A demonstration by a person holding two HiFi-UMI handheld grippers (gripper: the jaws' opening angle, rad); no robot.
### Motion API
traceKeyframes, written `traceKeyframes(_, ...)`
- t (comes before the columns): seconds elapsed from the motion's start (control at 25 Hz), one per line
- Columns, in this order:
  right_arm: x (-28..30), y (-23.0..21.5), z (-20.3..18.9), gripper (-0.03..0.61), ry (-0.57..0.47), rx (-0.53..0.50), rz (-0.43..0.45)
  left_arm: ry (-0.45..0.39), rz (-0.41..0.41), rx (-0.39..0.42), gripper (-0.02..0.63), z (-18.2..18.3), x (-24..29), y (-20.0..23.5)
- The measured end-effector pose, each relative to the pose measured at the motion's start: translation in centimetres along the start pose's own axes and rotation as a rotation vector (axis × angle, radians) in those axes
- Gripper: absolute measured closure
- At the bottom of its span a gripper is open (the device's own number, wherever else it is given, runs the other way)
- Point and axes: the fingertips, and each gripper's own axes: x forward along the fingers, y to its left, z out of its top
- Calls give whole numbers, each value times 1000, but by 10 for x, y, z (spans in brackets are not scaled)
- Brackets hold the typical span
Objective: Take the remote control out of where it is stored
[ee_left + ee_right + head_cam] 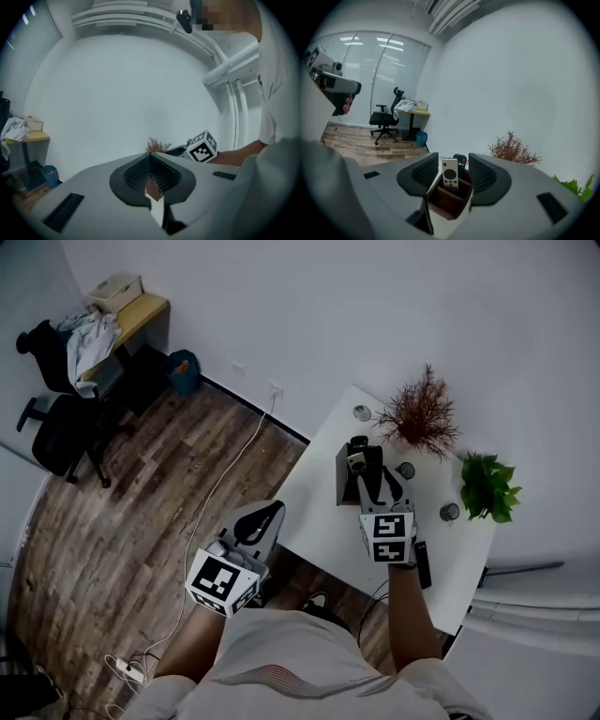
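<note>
Right gripper (452,165): jaws apart, either side of white remote (450,176) (upright in brown box (446,202), black remote (461,162) behind). Left gripper (150,159): jaws closed, empty.

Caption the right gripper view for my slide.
Right gripper, jaws open, lined up on a white remote standing beside a black remote in a brown holder.

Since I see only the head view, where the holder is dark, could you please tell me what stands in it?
Observer: Two remotes stand in the brown holder: a white remote in front, a black remote behind.
Operator: Has the right gripper gripped one?
Observer: No; it is open, its pads clear of the white remote.
Operator: And the left gripper?
Observer: It is shut, holding nothing.
</note>
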Motion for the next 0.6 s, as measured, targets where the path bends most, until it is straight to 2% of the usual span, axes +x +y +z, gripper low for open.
traceKeyframes(0.28, 64, 9, -34, 371, 82, 10, -34, 31, 83, -61, 604, -17, -20, 40)
traceKeyframes(0.6, 86, 9, -54, 373, 123, 9, -91, 46, 121, -81, 605, -26, -27, 63)
